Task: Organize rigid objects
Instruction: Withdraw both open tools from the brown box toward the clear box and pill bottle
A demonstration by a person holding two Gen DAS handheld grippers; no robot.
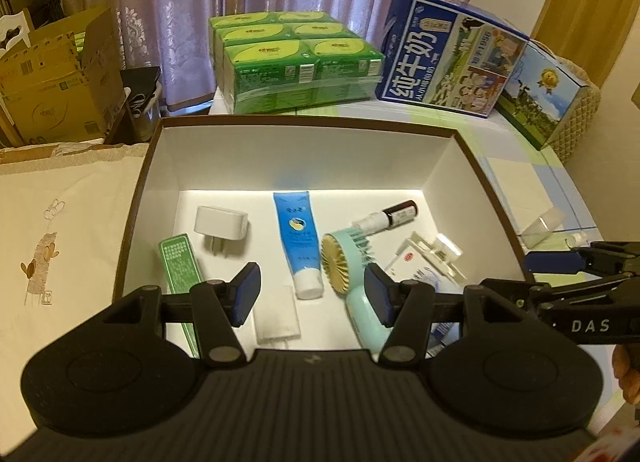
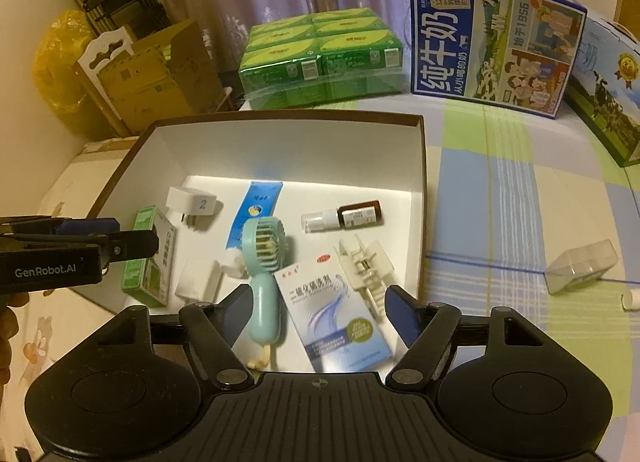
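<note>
Grippers hung over the near edge of the box (image 1: 460,149), both angled down into it. The left gripper (image 1: 314,294) had its jaws spread, nothing pinched between them; the right gripper (image 2: 316,312) likewise stood spread and empty.

Just beyond the left gripper's tips lay the tube (image 1: 298,238), cap toward it. The fan (image 1: 344,262) lay against the inside of its right finger, handle running under that finger. A small white pad (image 1: 278,316) lay below and between the tips. Beyond the left finger lay the green carton (image 1: 180,266), and farther off the plug (image 1: 220,223). Ahead and to the right lay the vial (image 1: 390,215), with the white clip (image 1: 436,254) nearer.

Seen from the right gripper, the medicine carton (image 2: 338,308) lay between its fingers, not touched by either. The fan's handle lay just inside its left finger. The clip sat ahead of its right finger, the vial beyond that.

Outside the box, right of the right gripper, a clear case (image 2: 582,266) lay on the checked cloth (image 2: 500,189), with a small white cap (image 2: 632,299) near it. Far beyond both grippers stood the tissue pack (image 2: 320,57) and milk carton (image 2: 492,41).
</note>
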